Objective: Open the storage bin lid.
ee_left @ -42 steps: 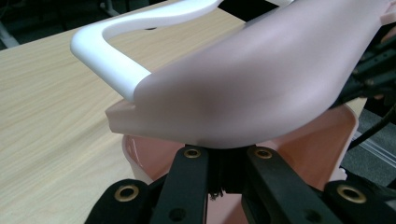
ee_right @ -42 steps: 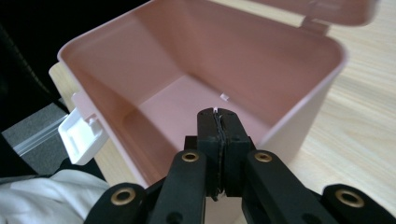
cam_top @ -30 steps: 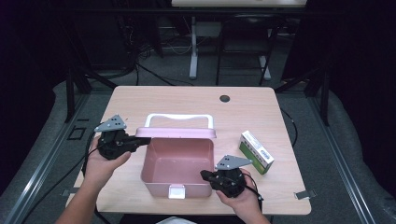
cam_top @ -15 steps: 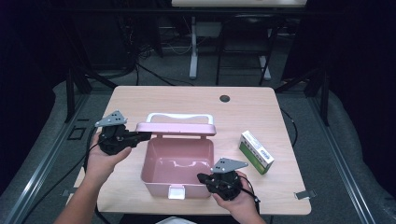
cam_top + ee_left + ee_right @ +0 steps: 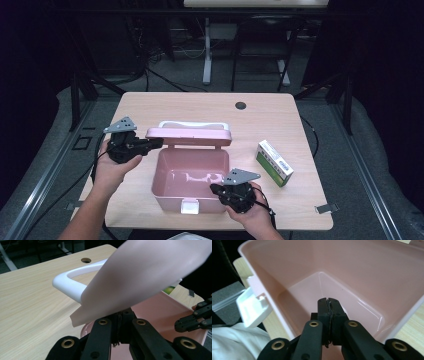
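Mid-step on the lid: stood centre of the high view, the pink plastic box (image 5: pixel 192 172) with its pink hinged lid (image 5: pixel 189 135) half raised. Pressed under the lid's left edge, left gripper (image 5: pixel 150 144), jaws together, nothing clamped. Rested at the box's lower right corner, right gripper (image 5: pixel 220 189), likewise closed and empty. Probably called for next: swinging the lid further while steadying the base.

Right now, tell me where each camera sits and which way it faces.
High view: above the person's side, facing forward and down on the table; both forearms show.
Left gripper view: on the left tool, under the pink lid.
Right gripper view: on the right tool, into the pink box.
Shared: the box.
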A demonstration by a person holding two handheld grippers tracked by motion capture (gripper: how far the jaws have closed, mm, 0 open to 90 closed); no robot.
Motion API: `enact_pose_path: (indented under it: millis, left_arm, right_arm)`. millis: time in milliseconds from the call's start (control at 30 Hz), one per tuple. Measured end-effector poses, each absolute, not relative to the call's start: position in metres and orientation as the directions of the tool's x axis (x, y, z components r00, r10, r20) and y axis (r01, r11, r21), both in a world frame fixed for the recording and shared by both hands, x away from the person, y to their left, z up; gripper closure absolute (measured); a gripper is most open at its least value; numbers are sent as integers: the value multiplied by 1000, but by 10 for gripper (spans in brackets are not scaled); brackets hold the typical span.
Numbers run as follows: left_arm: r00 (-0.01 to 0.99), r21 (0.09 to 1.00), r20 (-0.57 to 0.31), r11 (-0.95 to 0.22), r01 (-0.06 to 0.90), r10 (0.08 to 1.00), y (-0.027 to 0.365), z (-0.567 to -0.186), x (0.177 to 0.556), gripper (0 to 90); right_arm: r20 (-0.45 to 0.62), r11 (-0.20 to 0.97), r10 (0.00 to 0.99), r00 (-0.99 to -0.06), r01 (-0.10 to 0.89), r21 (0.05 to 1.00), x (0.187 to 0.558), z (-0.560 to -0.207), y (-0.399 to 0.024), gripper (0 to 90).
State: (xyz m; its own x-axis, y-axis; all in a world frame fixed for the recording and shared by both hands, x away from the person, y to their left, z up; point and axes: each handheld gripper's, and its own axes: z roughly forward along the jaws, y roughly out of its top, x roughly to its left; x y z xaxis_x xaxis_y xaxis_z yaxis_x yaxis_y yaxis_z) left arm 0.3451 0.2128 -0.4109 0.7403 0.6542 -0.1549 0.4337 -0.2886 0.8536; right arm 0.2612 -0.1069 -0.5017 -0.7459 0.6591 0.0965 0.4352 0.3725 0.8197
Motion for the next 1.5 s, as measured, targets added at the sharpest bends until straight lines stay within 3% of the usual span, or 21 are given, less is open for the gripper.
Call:
enact_pose_path:
  millis: [1500]
  left_arm:
    - [702,843,-182,-258,471,689,213,-426,369,892]
  right_arm:
    - [114,342,664,-739,435,833,262,-505,-105,849]
